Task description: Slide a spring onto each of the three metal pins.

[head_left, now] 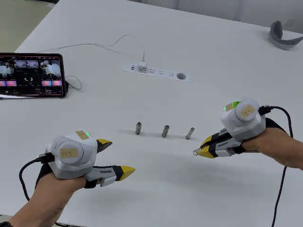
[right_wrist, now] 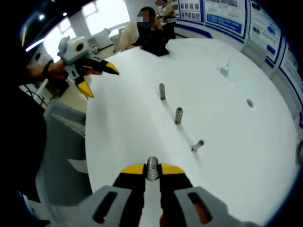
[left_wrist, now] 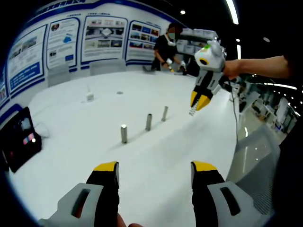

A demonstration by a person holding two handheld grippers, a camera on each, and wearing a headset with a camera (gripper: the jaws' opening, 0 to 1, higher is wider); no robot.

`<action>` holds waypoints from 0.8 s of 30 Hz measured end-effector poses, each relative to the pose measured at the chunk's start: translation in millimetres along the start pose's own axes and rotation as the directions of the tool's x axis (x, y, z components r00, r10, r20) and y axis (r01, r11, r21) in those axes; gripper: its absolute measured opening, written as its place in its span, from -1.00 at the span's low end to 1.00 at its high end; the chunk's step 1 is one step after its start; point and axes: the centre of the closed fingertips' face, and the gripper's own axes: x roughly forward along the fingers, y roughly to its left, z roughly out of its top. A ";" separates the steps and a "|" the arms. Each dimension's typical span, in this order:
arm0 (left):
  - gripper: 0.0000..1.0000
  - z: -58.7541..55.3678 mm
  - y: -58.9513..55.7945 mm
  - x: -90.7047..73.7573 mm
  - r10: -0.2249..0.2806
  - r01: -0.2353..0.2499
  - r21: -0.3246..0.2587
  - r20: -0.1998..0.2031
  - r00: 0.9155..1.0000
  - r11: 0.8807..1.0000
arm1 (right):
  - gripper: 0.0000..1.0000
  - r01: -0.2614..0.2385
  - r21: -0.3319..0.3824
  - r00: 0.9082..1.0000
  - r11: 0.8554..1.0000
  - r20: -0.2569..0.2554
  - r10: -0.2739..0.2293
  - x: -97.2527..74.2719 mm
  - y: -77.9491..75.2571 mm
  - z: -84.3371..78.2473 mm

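Three short metal pins stand in a row on the white table [head_left: 156,189]. The left pin [head_left: 138,128] and the middle pin [head_left: 165,131] look coiled, as if each carries a spring. The right pin [head_left: 190,133] looks smooth and bare. My right gripper [head_left: 201,152] hovers just right of that pin, shut on a small spring [head_left: 195,152] that juts from its tips; the same spring [right_wrist: 151,163] sits between its yellow jaws [right_wrist: 151,170]. My left gripper [head_left: 116,156] stands open with nothing in it, in front of the row and to its left [left_wrist: 155,168].
A white power strip [head_left: 156,72] with a plugged-in charger lies beyond the pins. A tablet [head_left: 31,74] with a lit screen lies at the far left. A grey curved object [head_left: 283,38] rests at the far right corner. People stand by the table's far end [left_wrist: 168,49].
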 end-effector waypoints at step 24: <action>0.44 -8.3 7.0 -11.0 0.032 -0.033 -0.036 -0.016 0.999 0.999 | -0.75 0.067 -0.040 0.996 0.997 -0.049 -0.069 6.5 -59.1 4.0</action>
